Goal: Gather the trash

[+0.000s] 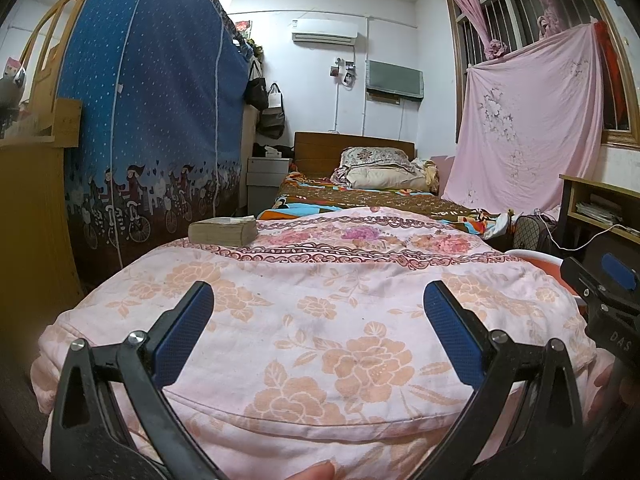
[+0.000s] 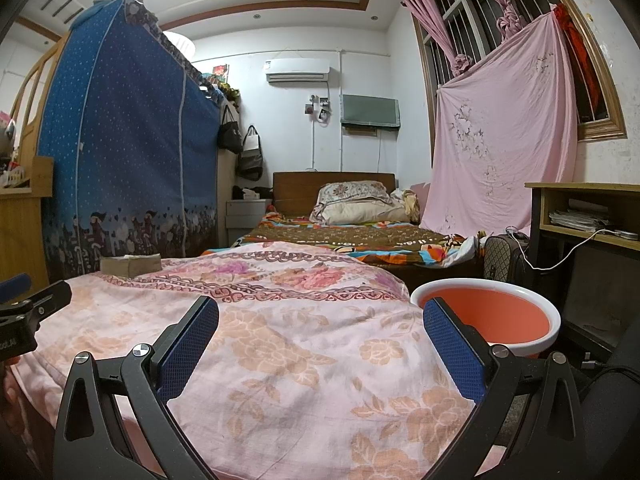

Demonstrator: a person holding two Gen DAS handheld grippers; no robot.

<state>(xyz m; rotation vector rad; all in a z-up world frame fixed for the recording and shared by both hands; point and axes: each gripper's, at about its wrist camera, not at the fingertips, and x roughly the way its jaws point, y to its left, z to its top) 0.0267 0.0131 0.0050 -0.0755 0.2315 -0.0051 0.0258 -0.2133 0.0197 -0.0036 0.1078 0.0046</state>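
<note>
My left gripper (image 1: 318, 300) is open and empty, held over a pink floral quilt (image 1: 320, 340). My right gripper (image 2: 320, 316) is open and empty over the same quilt (image 2: 280, 360); it also shows at the right edge of the left wrist view (image 1: 604, 288). A salmon bin with a white rim (image 2: 500, 312) stands just right of the quilt, beside my right gripper's right finger. A tan paper stack (image 1: 223, 230) lies on the quilt's far left corner; it also shows in the right wrist view (image 2: 131, 265). No loose trash shows on the quilt.
A blue fabric wardrobe (image 1: 152, 120) stands at the left. A bed (image 1: 360, 196) with pillows lies beyond the quilt. A wooden desk (image 2: 588, 216) with papers and a cable stands at the right, a patterned bag (image 2: 500, 260) beside it. A pink sheet (image 2: 504, 128) hangs by the window.
</note>
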